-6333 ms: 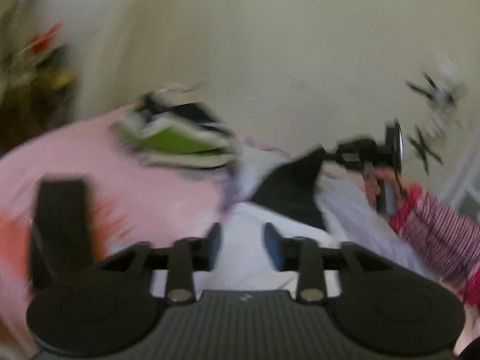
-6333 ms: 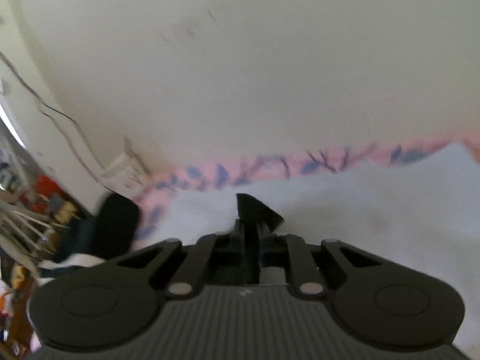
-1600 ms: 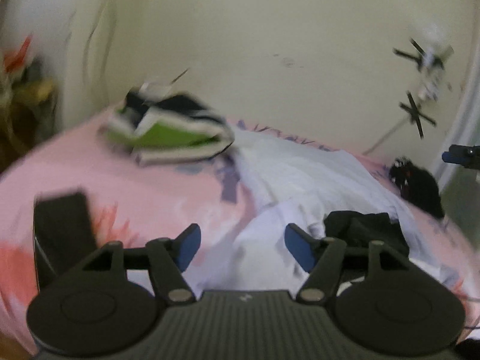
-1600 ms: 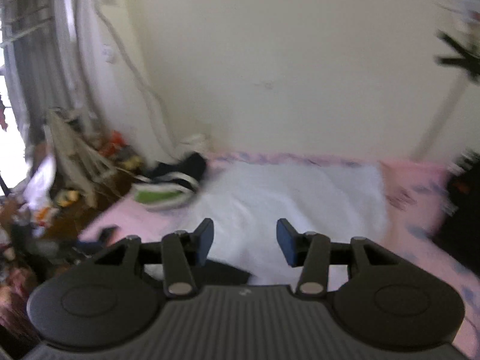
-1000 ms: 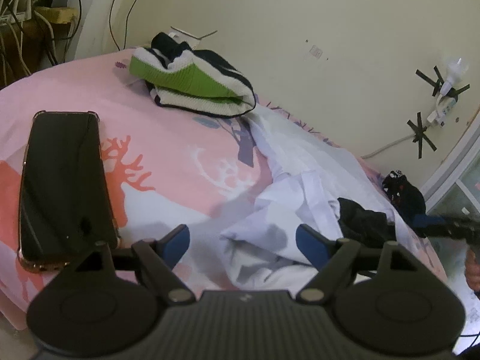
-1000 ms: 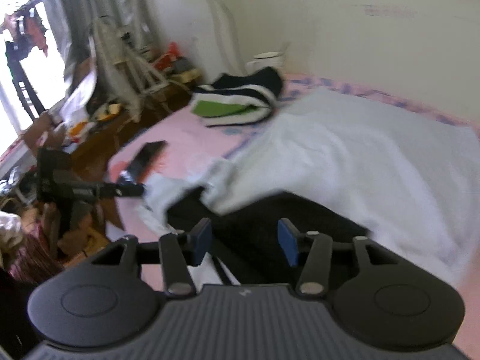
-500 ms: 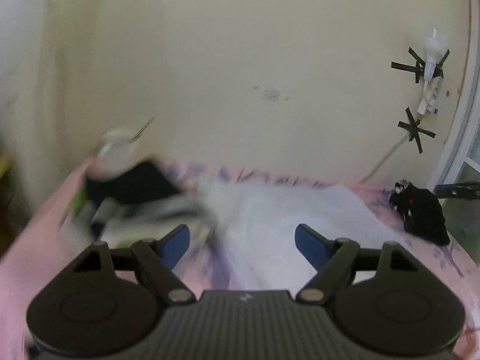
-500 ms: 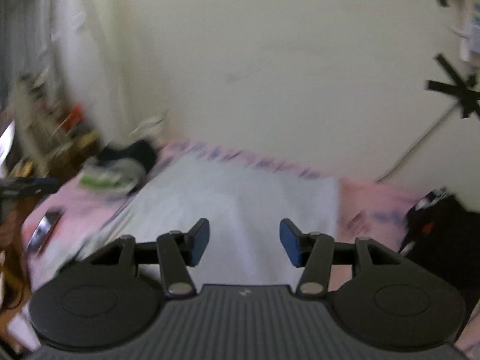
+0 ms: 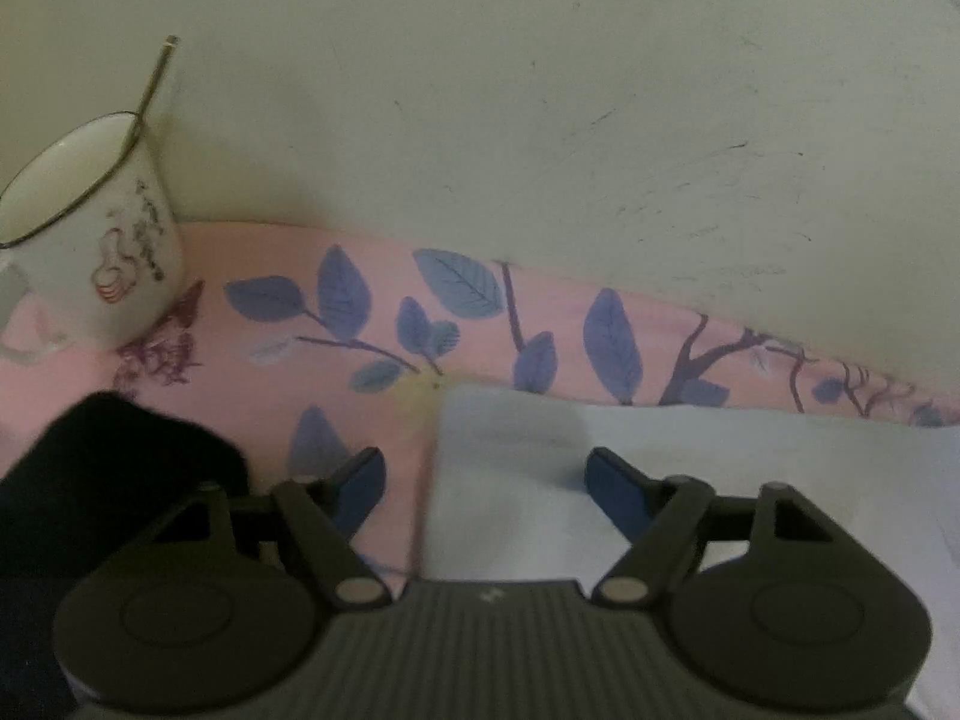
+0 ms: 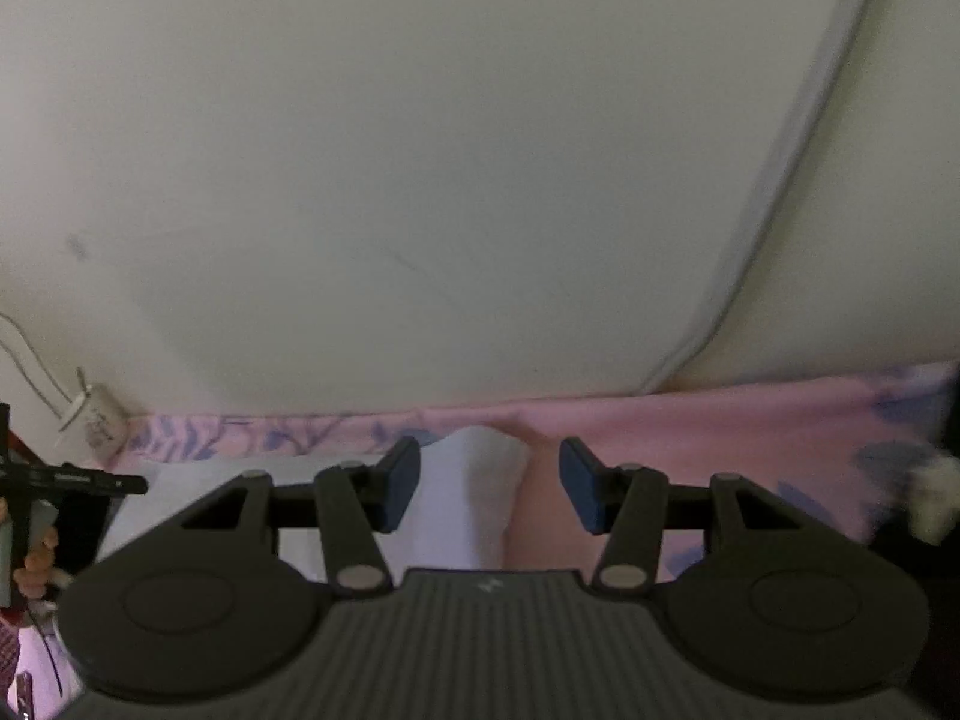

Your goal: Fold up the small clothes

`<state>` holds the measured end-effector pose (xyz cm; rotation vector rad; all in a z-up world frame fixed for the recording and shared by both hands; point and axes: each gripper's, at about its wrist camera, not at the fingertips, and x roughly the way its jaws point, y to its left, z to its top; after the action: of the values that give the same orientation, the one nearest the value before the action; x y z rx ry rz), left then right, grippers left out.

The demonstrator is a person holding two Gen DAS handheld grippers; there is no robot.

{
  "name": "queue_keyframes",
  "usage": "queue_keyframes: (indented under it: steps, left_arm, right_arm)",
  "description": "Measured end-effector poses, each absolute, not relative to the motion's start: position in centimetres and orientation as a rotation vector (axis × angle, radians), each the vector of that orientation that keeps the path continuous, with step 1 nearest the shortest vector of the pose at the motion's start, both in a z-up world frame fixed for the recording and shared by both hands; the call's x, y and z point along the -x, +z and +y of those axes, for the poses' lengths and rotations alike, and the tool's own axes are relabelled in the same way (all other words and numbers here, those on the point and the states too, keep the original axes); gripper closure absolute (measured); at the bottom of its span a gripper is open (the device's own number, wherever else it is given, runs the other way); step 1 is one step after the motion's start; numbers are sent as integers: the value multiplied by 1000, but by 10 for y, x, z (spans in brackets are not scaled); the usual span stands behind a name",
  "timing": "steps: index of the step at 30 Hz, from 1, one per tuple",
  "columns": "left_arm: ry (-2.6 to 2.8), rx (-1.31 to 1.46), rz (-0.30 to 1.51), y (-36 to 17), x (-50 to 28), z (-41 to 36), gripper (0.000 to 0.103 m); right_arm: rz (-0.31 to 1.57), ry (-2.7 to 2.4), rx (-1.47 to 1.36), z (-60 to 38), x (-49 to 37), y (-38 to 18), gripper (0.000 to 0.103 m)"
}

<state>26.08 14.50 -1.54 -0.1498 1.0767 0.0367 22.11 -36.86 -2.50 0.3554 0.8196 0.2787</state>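
While the left wrist view looks steeply down at the far edge of a bed, the left gripper [image 9: 483, 483] hangs with its blue-padded jaws spread wide and nothing between the pads. Below it lies a pink bedsheet [image 9: 384, 306] printed with blue leaves and dark branches, running along a cream wall [image 9: 480, 90]. A white cloth [image 9: 690, 456] lies flat on the sheet, its far left corner sitting between the two fingers, below the pads and not pinched by them. At the far left stands a white enamel mug [image 9: 90, 228] with a small printed picture on its side, and a thin metal handle [image 9: 153, 84] sticks up out of it against the wall. A black garment [image 9: 108, 480] lies bunched at the near left, just beside the left finger; whether they touch I cannot tell.

From the right wrist view, the right gripper [image 10: 489, 492] also has its jaws apart, less widely, and grips nothing. A rounded corner of the white cloth [image 10: 474, 480] pokes up in the gap between the pads, nearer the left one, resting on the pink sheet. A pale strip [image 10: 780, 180] runs down the wall to the bed. Far left, the mug [image 10: 99, 423] appears small against the wall, and the other gripper's black finger [image 10: 72, 483] reaches in above a hand [image 10: 36, 558]. Something dark and blurred sits at the right edge.
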Motion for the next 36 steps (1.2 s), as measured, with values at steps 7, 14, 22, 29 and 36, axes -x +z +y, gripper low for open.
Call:
queue_keyframes:
  steps: [7, 14, 22, 29, 36]
  left_arm:
    - [21, 22, 1024, -16, -262, 119, 90]
    - [-70, 14, 899, 26, -212, 102, 95]
    - [-279, 73, 635, 95, -57, 132, 95]
    - [-357, 102, 731, 48, 26, 154, 91]
    - [-322, 218, 765, 24, 32, 183, 61]
  right_arm:
    - [832, 351, -352, -358, -240, -52, 83]
    - [648, 452, -293, -357, -192, 15, 97]
    - [536, 617, -235, -364, -44, 78, 97]
    - [621, 596, -222, -371, 62, 32, 95]
    - [690, 481, -314, -376, 91, -5, 36]
